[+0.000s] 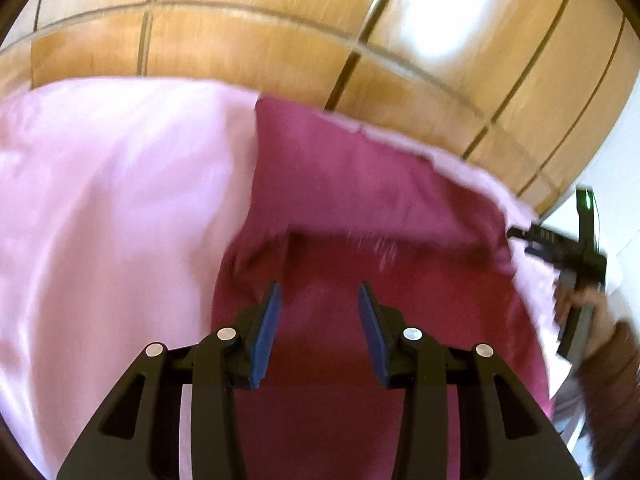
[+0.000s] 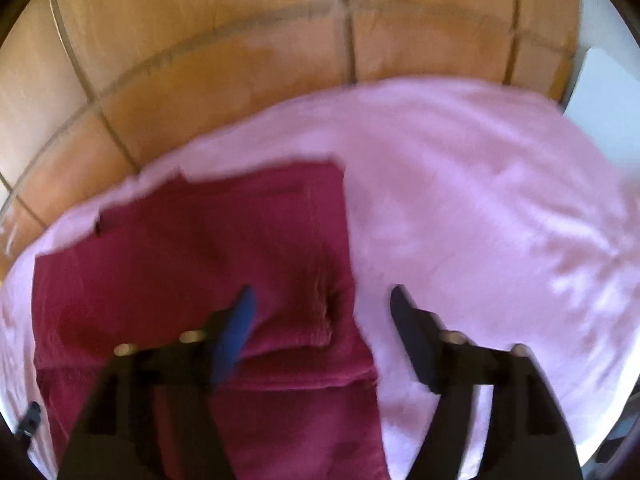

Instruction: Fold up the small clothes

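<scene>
On top of the pale pink sheet, which covers the work surface, lies the dark red garment, spread mostly flat with a fold line running across it and a small bunched pucker near its right edge in the right wrist view. Far edge of the garment sits close to the sheet's far edge; beyond that edge is the tan tiled floor. Left tongs hang over the near part of the red garment, blue pads partly apart, nothing between them, no contact with cloth visible. Right tongs stand wide apart above the garment's right edge: the left pad over the red cloth, the right pad over the pink sheet, the puckered spot in the gap between them, not clamped. Both views are motion-blurred, so whether the pad tips touch the fabric cannot be told. From the left wrist view, the right-hand tool shows at the sheet's right margin, gripped by a hand in a brown sleeve.
</scene>
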`<action>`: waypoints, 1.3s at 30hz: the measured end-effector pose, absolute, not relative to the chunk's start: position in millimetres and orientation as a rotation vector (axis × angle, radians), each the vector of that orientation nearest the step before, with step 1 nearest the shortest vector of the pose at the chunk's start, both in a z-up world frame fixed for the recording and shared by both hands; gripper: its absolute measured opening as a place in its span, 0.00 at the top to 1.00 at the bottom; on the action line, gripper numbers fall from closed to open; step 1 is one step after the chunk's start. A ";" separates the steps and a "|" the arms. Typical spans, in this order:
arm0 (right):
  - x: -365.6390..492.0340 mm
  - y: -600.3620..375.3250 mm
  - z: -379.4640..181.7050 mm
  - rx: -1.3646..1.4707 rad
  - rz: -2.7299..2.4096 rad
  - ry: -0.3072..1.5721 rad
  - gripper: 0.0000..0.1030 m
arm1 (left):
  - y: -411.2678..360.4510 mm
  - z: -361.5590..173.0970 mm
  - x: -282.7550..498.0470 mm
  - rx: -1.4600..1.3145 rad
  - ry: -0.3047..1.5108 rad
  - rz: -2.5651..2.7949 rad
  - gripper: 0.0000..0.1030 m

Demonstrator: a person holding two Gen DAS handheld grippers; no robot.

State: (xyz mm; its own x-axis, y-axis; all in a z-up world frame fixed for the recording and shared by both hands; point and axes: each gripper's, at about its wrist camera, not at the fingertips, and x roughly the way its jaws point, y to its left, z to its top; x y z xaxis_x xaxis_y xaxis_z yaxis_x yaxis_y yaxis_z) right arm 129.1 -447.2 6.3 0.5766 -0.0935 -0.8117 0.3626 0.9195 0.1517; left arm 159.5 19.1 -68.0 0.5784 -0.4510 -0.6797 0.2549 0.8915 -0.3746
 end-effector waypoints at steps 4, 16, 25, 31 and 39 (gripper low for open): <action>150.1 -412.7 12.0 0.249 -0.191 0.908 0.31 | 4.9 -49.3 194.1 -0.250 0.825 -0.413 0.62; 147.2 -389.5 -63.1 0.138 -0.200 0.902 0.14 | -28.3 -82.2 305.4 -0.260 0.954 -0.315 0.62; 151.4 -387.1 -64.0 0.138 -0.189 0.916 0.09 | -38.5 -93.1 302.8 -0.069 0.882 -0.264 0.62; 152.3 -386.9 -64.9 0.138 -0.188 0.915 0.09 | -51.5 -74.0 228.2 0.039 0.773 -0.373 0.57; 152.4 -387.8 -65.0 0.142 -0.186 0.915 0.08 | -46.3 -115.6 223.9 0.055 0.849 -0.367 0.54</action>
State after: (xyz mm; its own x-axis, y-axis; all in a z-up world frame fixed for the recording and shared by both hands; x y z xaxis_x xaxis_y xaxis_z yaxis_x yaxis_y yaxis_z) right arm 152.4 -387.8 -65.0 0.5959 -0.0991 -0.7969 0.2194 0.9747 0.0429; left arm 223.9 -46.3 -115.6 0.6019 -0.2948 -0.7421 0.3384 0.9359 -0.0973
